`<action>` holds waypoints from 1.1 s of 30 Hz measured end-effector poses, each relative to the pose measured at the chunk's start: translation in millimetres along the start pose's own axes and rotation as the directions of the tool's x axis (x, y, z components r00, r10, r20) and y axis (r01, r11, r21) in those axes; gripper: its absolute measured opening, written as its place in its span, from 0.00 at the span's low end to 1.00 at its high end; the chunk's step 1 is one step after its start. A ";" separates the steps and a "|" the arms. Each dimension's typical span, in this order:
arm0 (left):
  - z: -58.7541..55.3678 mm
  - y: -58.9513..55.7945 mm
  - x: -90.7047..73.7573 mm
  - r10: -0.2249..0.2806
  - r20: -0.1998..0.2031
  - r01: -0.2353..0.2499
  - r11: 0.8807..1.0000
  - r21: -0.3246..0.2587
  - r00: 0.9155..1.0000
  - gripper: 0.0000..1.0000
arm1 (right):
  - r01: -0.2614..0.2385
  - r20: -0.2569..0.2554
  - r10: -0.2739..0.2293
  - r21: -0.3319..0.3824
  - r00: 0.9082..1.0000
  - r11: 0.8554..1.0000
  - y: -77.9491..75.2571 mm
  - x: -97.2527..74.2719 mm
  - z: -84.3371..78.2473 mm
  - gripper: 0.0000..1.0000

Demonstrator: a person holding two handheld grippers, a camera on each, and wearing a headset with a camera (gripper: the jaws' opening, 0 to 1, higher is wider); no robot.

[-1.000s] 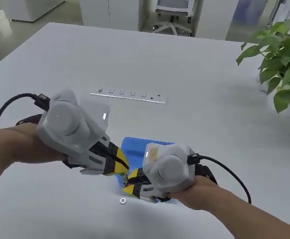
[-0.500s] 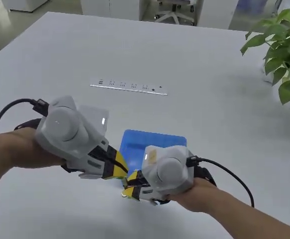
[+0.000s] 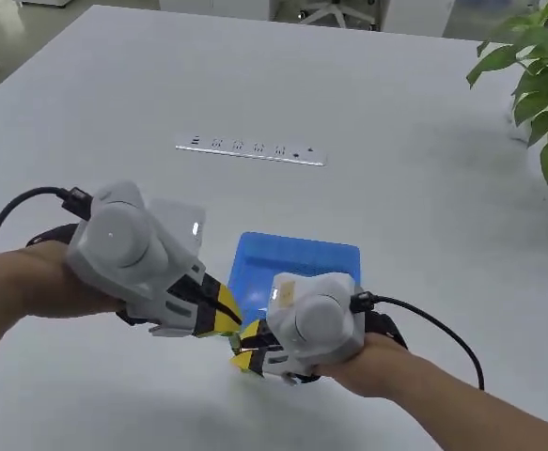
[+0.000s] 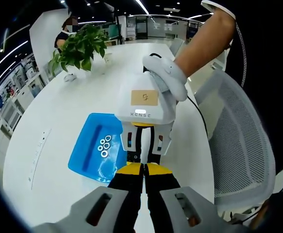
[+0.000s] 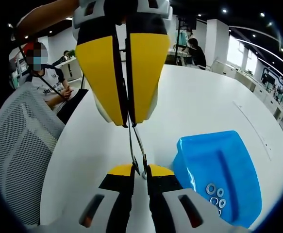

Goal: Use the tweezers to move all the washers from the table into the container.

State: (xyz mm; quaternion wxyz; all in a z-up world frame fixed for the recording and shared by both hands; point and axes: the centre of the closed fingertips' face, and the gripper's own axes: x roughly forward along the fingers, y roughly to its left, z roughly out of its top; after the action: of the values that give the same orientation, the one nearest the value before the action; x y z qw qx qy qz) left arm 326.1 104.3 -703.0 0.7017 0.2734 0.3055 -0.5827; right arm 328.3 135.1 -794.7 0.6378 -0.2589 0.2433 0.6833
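White worktop [image 3: 396, 113], several washers [image 4: 104, 145] lying in the bin [image 3: 255, 268]. And the tweezers [image 5: 132, 145] are pinched in the left claw [image 3: 231, 318], bin at its one o'clock. The right claw [image 3: 243, 346] sits close round their tips, gripping or not I can't tell. Pickup step, I'd say: next, lift steadily toward the bin.

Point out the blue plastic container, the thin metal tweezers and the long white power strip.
blue plastic container [image 3: 302, 258]: head view, bare floor.
thin metal tweezers [image 5: 131, 145]: right gripper view, one prong.
long white power strip [image 3: 250, 150]: head view, middle.
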 end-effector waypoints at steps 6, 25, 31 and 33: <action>-3.1 1.5 3.5 0.000 -0.003 0.000 1.000 -0.003 1.000 0.04 | -0.005 -0.005 0.005 0.002 1.000 1.000 -1.4 2.3 -3.7 0.12; -2.3 4.7 11.8 -0.004 0.007 0.004 1.000 -0.008 1.000 0.04 | -0.012 -0.007 0.012 0.006 1.000 1.000 -0.5 5.3 -8.4 0.11; -1.0 4.6 12.7 -0.002 0.010 0.002 1.000 -0.006 1.000 0.04 | -0.018 -0.016 0.018 -0.010 1.000 1.000 -0.6 5.1 -8.7 0.09; -1.0 4.6 12.7 -0.002 0.009 0.002 1.000 -0.006 1.000 0.04 | -0.018 -0.017 0.017 -0.014 1.000 1.000 -0.6 5.1 -8.8 0.09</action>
State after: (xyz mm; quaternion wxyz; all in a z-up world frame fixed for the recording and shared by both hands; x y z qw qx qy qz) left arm 332.2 97.6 -713.0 0.7033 0.2682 0.3042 -0.5838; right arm 329.0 133.1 -804.6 0.6280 -0.2669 0.2463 0.6883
